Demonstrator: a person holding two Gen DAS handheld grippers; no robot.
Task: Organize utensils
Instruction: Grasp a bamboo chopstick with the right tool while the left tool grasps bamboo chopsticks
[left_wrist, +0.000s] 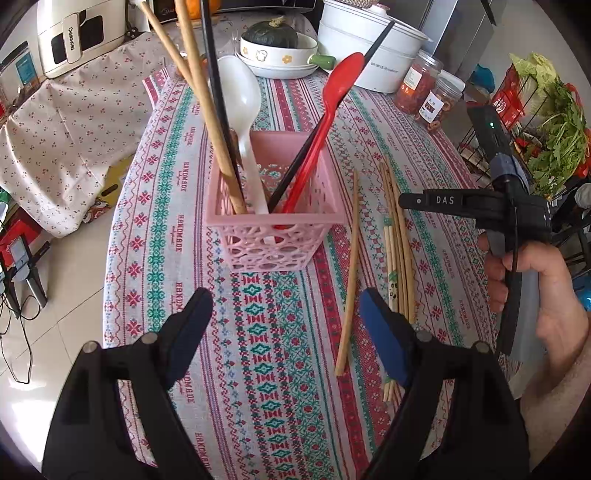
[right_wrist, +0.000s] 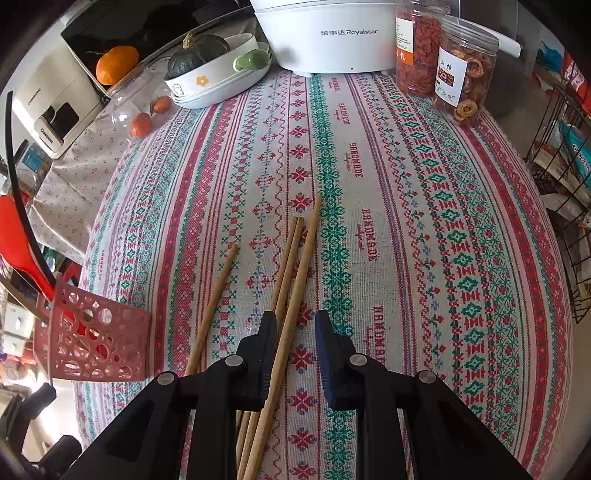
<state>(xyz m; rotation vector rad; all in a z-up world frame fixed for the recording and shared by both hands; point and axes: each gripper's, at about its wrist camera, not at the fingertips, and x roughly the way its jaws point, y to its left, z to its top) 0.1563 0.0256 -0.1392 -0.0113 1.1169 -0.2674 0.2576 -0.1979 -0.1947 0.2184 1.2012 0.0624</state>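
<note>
A pink perforated basket (left_wrist: 273, 218) stands on the patterned tablecloth and holds a white spoon (left_wrist: 242, 99), a red spoon (left_wrist: 332, 99), wooden chopsticks and black chopsticks. It also shows at the left of the right wrist view (right_wrist: 92, 343). Several wooden chopsticks (left_wrist: 397, 254) lie on the cloth right of the basket, one chopstick (left_wrist: 349, 280) a little apart. My left gripper (left_wrist: 286, 317) is open and empty in front of the basket. My right gripper (right_wrist: 295, 332) is open, its fingers straddling the chopstick bundle (right_wrist: 295, 273) low over the cloth.
At the table's far end stand a white Royalstar cooker (right_wrist: 332, 33), stacked dishes with a green squash (right_wrist: 199, 51), and two jars of dried food (right_wrist: 461, 62). A wire rack with vegetables (left_wrist: 546, 136) stands to the right. An air fryer (left_wrist: 74, 33) sits at the left.
</note>
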